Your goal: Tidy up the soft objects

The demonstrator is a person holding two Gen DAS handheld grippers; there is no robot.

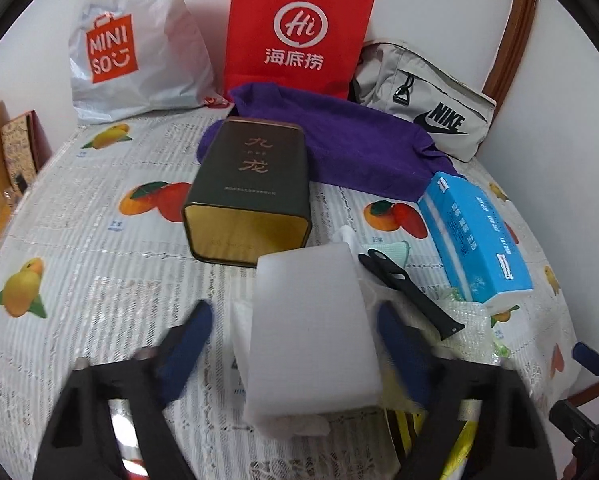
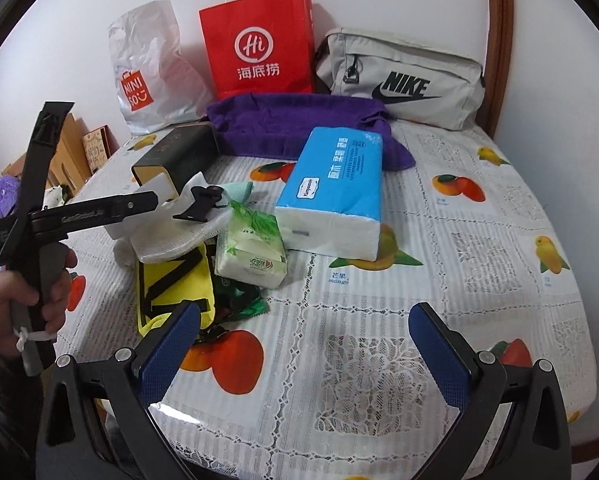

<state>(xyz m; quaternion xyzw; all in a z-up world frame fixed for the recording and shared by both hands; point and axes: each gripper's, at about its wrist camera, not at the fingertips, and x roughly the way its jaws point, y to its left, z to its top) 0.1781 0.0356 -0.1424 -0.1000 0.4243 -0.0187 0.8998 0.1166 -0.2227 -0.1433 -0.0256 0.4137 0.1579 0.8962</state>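
A white foam block (image 1: 311, 328) lies on a pile of soft items, between the blue pads of my left gripper (image 1: 295, 332). The right pad (image 1: 399, 348) is at the block's edge; the left pad (image 1: 187, 344) stands a little off it, so the jaws are open around it. The pile holds a white mesh cloth (image 2: 179, 236), a green tissue pack (image 2: 251, 248) and a yellow pouch with black straps (image 2: 175, 280). A blue tissue pack (image 2: 335, 184) lies beside it and a purple towel (image 2: 291, 120) behind. My right gripper (image 2: 303, 332) hovers open over the tablecloth, nothing between its fingers.
A dark tin box (image 1: 247, 184) lies on its side behind the block. A black strap (image 1: 411, 292) rests on the pile. A Miniso plastic bag (image 2: 147, 76), a red paper bag (image 2: 255, 44) and a grey Nike bag (image 2: 399, 80) line the wall. A hand (image 2: 23, 292) holds the left gripper.
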